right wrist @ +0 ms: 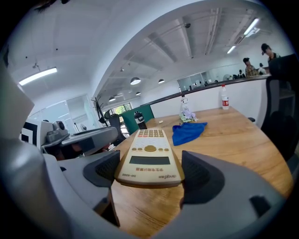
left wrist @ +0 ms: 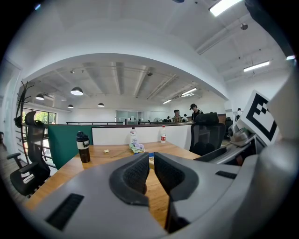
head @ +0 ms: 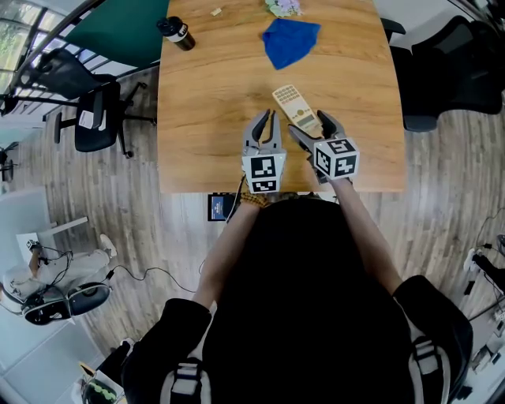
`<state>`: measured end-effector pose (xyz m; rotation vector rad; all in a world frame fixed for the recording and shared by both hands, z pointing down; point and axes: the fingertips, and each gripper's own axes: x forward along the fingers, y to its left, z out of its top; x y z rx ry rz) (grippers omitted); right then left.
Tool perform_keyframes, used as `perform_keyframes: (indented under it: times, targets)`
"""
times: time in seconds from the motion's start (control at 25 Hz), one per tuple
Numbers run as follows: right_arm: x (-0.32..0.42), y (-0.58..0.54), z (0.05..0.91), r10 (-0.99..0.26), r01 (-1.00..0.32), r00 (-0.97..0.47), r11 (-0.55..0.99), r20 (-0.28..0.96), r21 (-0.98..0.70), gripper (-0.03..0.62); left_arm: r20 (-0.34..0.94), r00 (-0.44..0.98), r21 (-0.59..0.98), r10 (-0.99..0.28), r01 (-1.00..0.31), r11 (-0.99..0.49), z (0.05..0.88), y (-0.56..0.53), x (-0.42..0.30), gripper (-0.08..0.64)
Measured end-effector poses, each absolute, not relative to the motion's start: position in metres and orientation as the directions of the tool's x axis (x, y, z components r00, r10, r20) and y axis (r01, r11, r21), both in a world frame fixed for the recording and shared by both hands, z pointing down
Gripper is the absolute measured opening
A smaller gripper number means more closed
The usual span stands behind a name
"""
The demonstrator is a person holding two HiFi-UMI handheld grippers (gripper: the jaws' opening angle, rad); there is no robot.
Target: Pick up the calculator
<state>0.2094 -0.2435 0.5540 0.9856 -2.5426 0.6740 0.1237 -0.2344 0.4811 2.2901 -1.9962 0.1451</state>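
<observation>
The beige calculator (head: 293, 108) lies lengthwise near the front of the wooden table (head: 205, 102). Its near end sits between the jaws of my right gripper (head: 309, 124). In the right gripper view the calculator (right wrist: 149, 156) fills the gap of that gripper (right wrist: 150, 173): both pads touch its side edges, and its near end looks slightly raised off the wood. My left gripper (head: 267, 118) hovers just to the left of the calculator, pointing across the table. Its jaws (left wrist: 150, 170) are shut with nothing between them.
A blue cloth (head: 290, 41) lies farther up the table, with a dark bottle (head: 177, 33) at the far left corner and a crumpled wrapper (head: 282, 6) at the far edge. Office chairs stand to the left (head: 95, 118) and right (head: 442, 71) of the table.
</observation>
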Motion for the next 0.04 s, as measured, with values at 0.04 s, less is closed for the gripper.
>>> perform_keyframes:
  times: [0.04]
  targets:
    - [0.2094, -0.2436, 0.5544, -0.538, -0.696, -0.706, 0.649, 0.46, -0.309, 0.431, 0.137, 0.136, 0.013, -0.981, -0.991, -0.136, 0.4811, -0.2344, 0.1235, 0.051]
